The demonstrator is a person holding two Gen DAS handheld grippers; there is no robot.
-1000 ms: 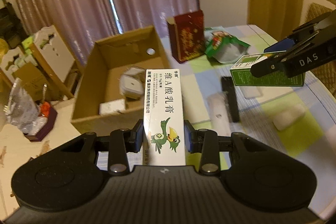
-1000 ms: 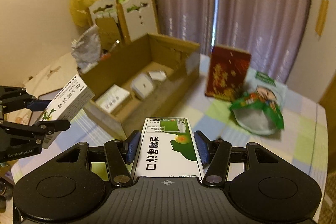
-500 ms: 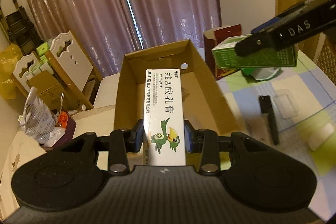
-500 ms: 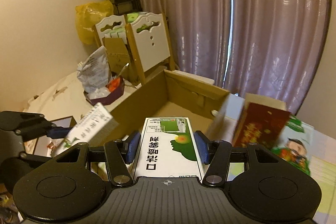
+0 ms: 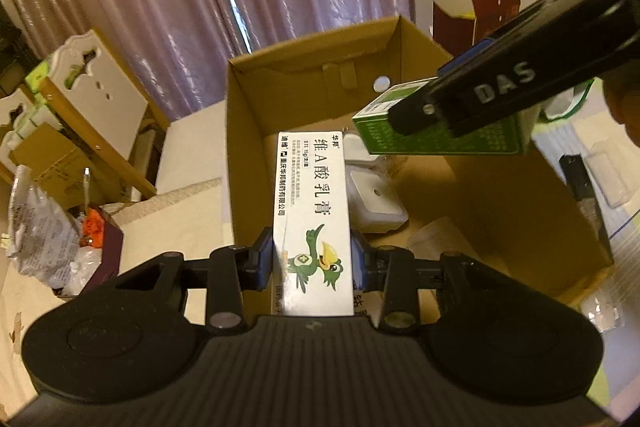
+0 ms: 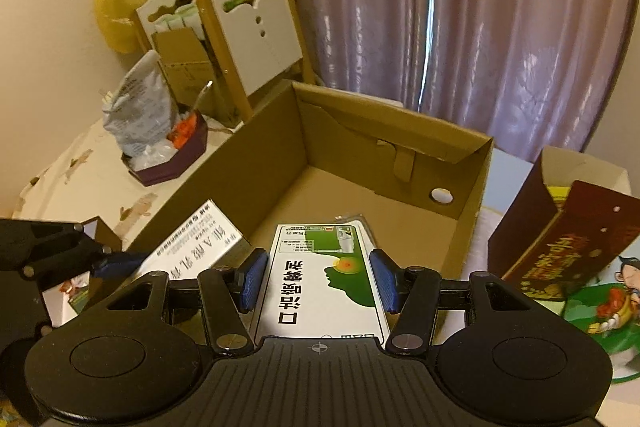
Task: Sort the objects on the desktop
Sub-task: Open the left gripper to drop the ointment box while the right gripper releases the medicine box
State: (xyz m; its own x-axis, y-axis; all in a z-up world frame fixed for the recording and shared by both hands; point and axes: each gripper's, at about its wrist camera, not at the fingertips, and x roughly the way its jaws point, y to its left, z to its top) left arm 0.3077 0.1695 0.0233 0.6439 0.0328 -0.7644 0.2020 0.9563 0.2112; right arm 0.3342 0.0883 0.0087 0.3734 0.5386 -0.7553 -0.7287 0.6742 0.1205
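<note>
The left gripper [image 5: 312, 263] had its blue pads [image 5: 262, 259] pressed against the long sides of a white carton [image 5: 312, 211] with a green bird printed on it, holding it flat and lengthwise over the near left part of the open cardboard box [image 5: 520, 227]. The right gripper [image 6: 318, 281] was clamped the same way on a green-and-white carton [image 6: 320, 283], its pads [image 6: 252, 277] tight on both long edges, and that carton hung over the box's near right part. From the left wrist camera, the right gripper came in from the right rim, its dark finger marked DAS lying across the green carton's side.

Under the cartons, on the box floor, lay a white square case [image 5: 374, 195] and some clear packaging [image 5: 436, 239]. The box's far wall had a round hole [image 6: 440, 195].

Beyond the box's right wall stood a dark red packet [image 6: 560, 247], upright, with a green snack bag [image 6: 600, 307] beside it on the checked tablecloth [image 5: 624, 219]. A black bar [image 5: 580, 183] lay on that cloth near the box's right wall.

To the left, off the table, sat a purple tray [image 6: 172, 163] with a silver bag [image 6: 138, 111] in it.
</note>
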